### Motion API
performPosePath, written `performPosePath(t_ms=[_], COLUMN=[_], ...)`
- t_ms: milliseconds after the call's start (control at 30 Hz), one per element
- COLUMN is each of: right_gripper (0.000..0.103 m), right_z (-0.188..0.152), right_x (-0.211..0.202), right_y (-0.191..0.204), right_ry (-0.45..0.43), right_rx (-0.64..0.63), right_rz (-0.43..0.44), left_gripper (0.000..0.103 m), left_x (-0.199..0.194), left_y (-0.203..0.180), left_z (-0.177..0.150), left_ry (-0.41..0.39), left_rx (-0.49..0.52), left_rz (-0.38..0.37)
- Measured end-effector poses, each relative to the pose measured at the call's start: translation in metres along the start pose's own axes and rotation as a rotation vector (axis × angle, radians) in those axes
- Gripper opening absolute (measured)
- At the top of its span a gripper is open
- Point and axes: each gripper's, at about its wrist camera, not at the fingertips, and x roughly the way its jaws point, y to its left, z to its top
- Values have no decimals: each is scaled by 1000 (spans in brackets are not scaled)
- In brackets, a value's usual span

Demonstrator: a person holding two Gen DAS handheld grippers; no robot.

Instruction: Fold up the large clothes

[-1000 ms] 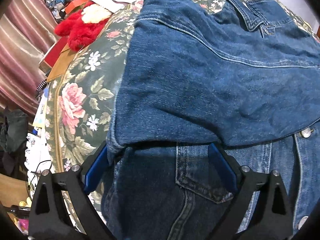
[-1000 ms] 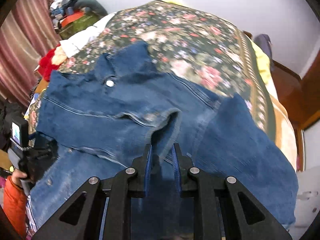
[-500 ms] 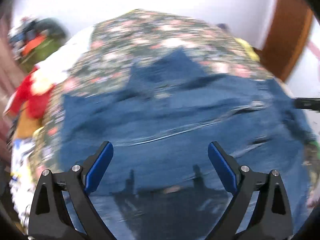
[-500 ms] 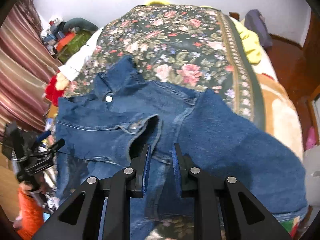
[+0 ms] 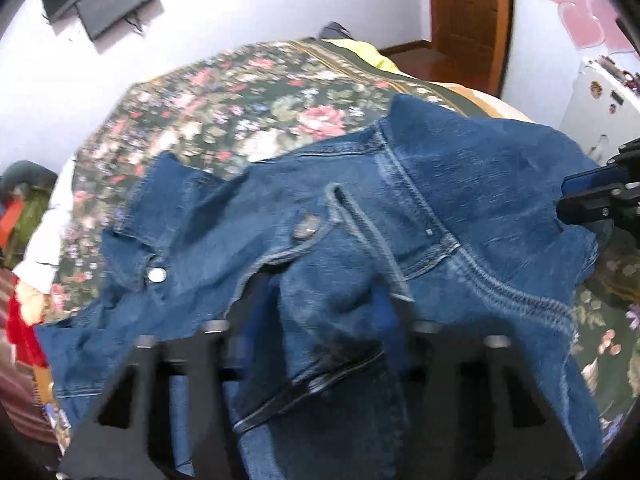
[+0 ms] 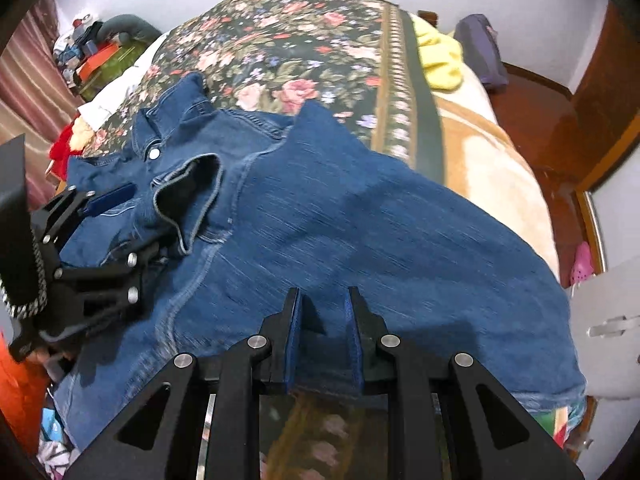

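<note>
One denim jacket (image 6: 360,240) sprawls across the near end of the floral bedspread (image 6: 304,40), collar pointing up the bed, and both tools are right on it. The left gripper (image 5: 320,320) comes in over the cuff (image 6: 188,196) of the folded-in sleeve, which sits just below the collar button (image 6: 153,154); cloth bunches between its fingers, though the wrist view is smeared and I cannot tell for certain whether they have bitten or only straddle it. The right gripper (image 6: 322,336) hovers at the jacket's near hem, jaws narrow and roughly parallel with only a small gap, and denim shows in that gap, but whether it is pinched I cannot tell either. My read: the step in hand is bringing this sleeve and side panel in toward the collar line. To do it well, take the cuff by its stitched edge, where the denim is stiff, lift just clear of the body panel, carry it flat across, and let the other tool pin the hem so the heavy cloth does not drag. The count: one jacket, one cuff standing open, one metal button visible at the collar, two grippers, one bedspread; beside the bedspread's far corner lies one yellow cloth (image 6: 438,60).
</note>
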Motion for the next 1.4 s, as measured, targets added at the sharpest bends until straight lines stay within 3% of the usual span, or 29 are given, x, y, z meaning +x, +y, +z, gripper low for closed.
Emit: performPosePath(t_ms=[100, 133, 300, 400, 467, 567, 633, 667, 767, 900, 1033, 1233, 1333, 1400], right_gripper=[18, 18, 18, 18, 18, 18, 18, 18, 18, 18, 18, 18, 18, 18], right_z=[-4, -5, -6, -6, -5, -2, 0, 2, 11, 29, 54, 94, 105, 108], right_x=[-8, -12, -29, -38, -44, -52, -57, -60, -64, -62, -52, -19, 12, 40], right_y=[-9, -13, -21, -24, -24, -20, -14, -9, 8, 37, 73, 130, 149, 155], right_ry=[-17, -26, -66, -85, -92, -101, -108, -112, -121, -126, -129, -106, -52, 6], right_rx=[16, 24, 51, 62, 70, 76, 71, 65, 37, -12, -67, -155, -190, -214], right_rz=[1, 7, 20, 20, 22, 50, 62, 65, 82, 87, 108, 156, 150, 124], left_gripper=[19, 17, 15, 15, 17, 26, 52, 57, 59, 72, 82, 82, 82, 82], left_x=[-1, -2, -37, -48, -44, -27, -17, -15, -26, -54, -75, -48, -19, 1], left_y=[16, 22, 51, 46, 34, 19, 15, 16, 29, 77, 150, 257, 299, 323], left_z=[6, 9, 26, 34, 35, 28, 19, 15, 5, -11, -40, -91, -115, -129], left_ry=[23, 24, -54, -69, -51, 5, 62, 85, 76, 5, -42, 73, 145, 197], left_rx=[-89, -125, -238, -239, -221, -206, -228, -250, -281, -325, -391, -512, -549, -594], left_rz=[-58, -72, -173, -262, -260, -262, -309, -326, -352, -244, -34, 209, 327, 362])
